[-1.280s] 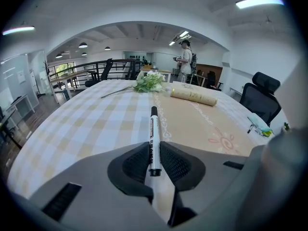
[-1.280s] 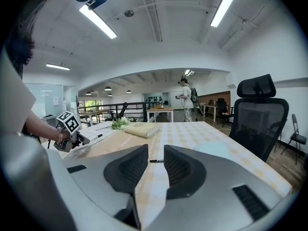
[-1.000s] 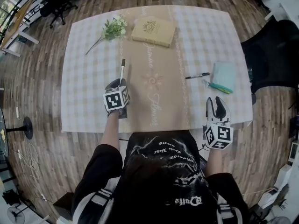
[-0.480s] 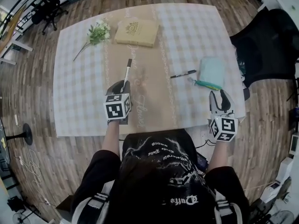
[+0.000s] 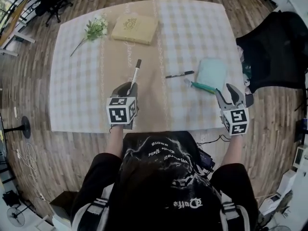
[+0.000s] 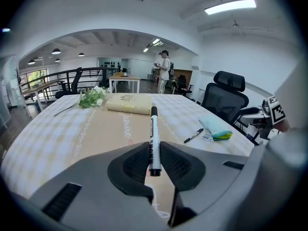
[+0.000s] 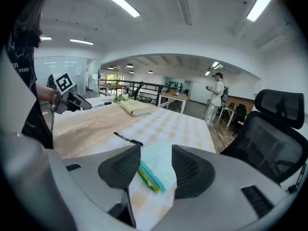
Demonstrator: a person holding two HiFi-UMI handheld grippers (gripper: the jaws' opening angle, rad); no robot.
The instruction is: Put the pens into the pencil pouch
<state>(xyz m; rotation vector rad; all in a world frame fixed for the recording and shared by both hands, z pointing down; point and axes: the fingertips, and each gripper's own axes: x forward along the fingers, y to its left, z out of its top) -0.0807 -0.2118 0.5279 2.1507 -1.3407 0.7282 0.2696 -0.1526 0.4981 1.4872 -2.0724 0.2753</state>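
Left hand-held gripper (image 6: 154, 165): jaws clamped on a marker pen (image 6: 153, 138), white barrel with a black cap. The grip sits near the rear end, so most of the barrel sticks out ahead of the jaws, above the desk (image 5: 77, 105).

Right hand-held gripper (image 7: 156, 165): jaws have just been opening and now stand wide, pads pressing on nothing. The pencil pouch (image 7: 161, 160) lies flat on the desk just ahead of and below them. Its teal-yellow edge is the nearest part, toward the left jaw. A black pen (image 7: 127, 138) lies on the desk beyond the pouch, further ahead and to this gripper's left.

Step in hand, as judged: steady or open the pouch with the right so the left can deliver the marker.

Notes for doing it well:
- Cannot tell whether the zip is open; check the coloured edge first.
- Pinch only the upper layer at that edge, then lift a little to form a mouth.
- Bring the marker in cap-first, low and nearly flat, along the pouch's length.
- The rear grip gives a long overhang, so the tip may swing. Approach slowly and release only once most of the barrel is inside.
- Keep clear of the black pen.
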